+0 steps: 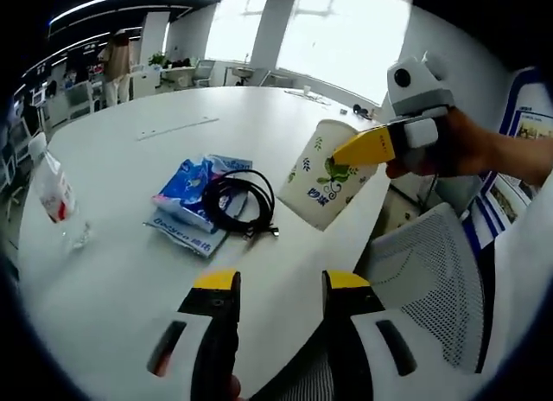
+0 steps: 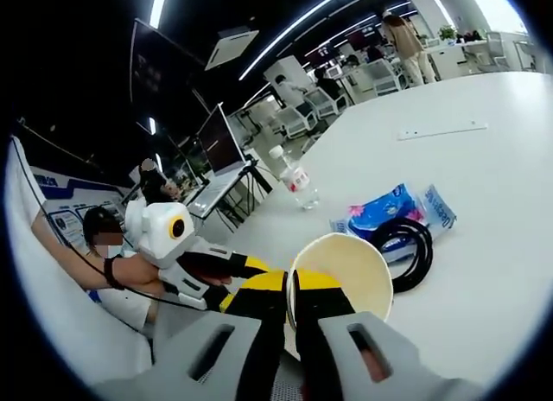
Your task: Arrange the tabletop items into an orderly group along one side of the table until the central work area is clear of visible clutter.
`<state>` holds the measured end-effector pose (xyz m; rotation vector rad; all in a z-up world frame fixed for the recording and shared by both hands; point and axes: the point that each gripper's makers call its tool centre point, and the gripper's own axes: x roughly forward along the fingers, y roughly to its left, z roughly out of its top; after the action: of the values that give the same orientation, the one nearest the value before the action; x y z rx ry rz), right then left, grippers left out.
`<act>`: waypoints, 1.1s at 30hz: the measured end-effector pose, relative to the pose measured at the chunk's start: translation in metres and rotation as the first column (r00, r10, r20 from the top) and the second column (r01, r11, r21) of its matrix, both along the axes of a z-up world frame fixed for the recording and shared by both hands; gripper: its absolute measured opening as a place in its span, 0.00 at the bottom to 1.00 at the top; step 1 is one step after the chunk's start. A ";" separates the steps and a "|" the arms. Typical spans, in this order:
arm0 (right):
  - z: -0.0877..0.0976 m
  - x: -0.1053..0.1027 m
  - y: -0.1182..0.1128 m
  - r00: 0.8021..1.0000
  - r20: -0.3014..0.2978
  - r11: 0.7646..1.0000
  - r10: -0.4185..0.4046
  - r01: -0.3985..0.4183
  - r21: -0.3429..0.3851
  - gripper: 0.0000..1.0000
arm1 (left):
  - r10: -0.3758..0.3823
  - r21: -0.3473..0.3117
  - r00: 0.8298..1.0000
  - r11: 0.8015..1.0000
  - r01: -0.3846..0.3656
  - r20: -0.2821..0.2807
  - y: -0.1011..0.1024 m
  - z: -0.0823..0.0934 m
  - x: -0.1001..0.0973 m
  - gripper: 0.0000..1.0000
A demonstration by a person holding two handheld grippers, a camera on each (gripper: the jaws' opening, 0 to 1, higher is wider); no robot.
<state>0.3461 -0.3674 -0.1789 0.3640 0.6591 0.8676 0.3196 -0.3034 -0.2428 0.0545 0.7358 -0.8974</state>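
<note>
My right gripper is shut on the rim of a white paper cup with a green leaf print, one jaw inside it and one outside. In the left gripper view the cup hangs tilted above the white table's near edge, held by the right gripper. My left gripper is open over that edge, nothing between its yellow tips. A blue tissue pack lies mid-table with a coiled black cable on it. A clear water bottle stands at the left.
A white mesh chair sits at the table's edge under the cup. A thin flat strip lies farther back on the table. Desks, chairs and a standing person are far behind. The left gripper shows beside the cup.
</note>
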 end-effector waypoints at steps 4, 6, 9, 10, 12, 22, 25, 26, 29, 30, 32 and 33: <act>0.001 0.003 0.003 1.000 0.004 1.000 0.009 -0.009 -0.004 0.00 | 0.028 -0.005 1.000 1.000 -0.028 -0.002 0.009 -0.001 0.001 0.37; 0.001 0.004 0.004 1.000 0.004 1.000 0.014 -0.014 -0.007 0.00 | 0.045 -0.009 0.999 0.999 -0.045 -0.004 0.013 -0.001 0.001 0.37; 0.000 0.007 0.006 1.000 0.004 1.000 0.021 -0.021 -0.012 0.00 | 0.066 -0.013 0.998 0.998 -0.066 -0.005 0.020 -0.001 0.003 0.37; 0.000 0.007 0.006 1.000 0.004 1.000 0.022 -0.022 -0.013 0.00 | 0.071 -0.014 0.997 0.997 -0.071 -0.007 0.021 -0.001 0.003 0.37; 0.000 0.009 0.009 1.000 0.004 1.000 0.028 -0.028 -0.014 0.00 | 0.082 -0.015 0.997 0.996 -0.082 -0.006 0.025 -0.001 0.004 0.37; -0.001 0.016 0.023 0.998 0.006 0.998 0.058 -0.057 -0.021 0.00 | 0.124 -0.022 0.992 0.992 -0.124 -0.013 0.037 -0.002 0.003 0.37; -0.001 0.018 0.026 0.998 0.008 0.998 0.063 -0.063 -0.024 0.00 | 0.133 -0.026 0.991 0.991 -0.133 -0.016 0.040 -0.002 0.003 0.37; -0.001 0.019 0.027 0.998 0.009 0.997 0.067 -0.066 -0.027 0.00 | 0.137 -0.026 0.990 0.990 -0.137 -0.015 0.041 -0.002 0.003 0.37; -0.002 0.023 0.031 0.997 0.012 0.997 0.074 -0.073 -0.033 0.00 | 0.148 -0.030 0.989 0.988 -0.148 -0.017 0.044 -0.002 0.003 0.37; -0.002 0.024 0.032 0.997 0.012 0.997 0.076 -0.075 -0.034 0.00 | 0.152 -0.032 0.988 0.988 -0.153 -0.018 0.045 -0.002 0.004 0.37; -0.002 0.026 0.034 0.997 0.012 0.996 0.080 -0.080 -0.037 0.00 | 0.158 -0.036 0.987 0.987 -0.159 -0.019 0.046 -0.002 0.004 0.37; -0.002 0.027 0.034 0.997 0.013 0.996 0.082 -0.082 -0.039 0.00 | 0.161 -0.037 0.987 0.986 -0.161 -0.019 0.046 -0.002 0.004 0.37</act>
<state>0.3734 -0.3330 -0.1813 0.2979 0.6804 0.9336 0.3233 -0.2573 -0.2445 -0.0455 0.7268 -0.7579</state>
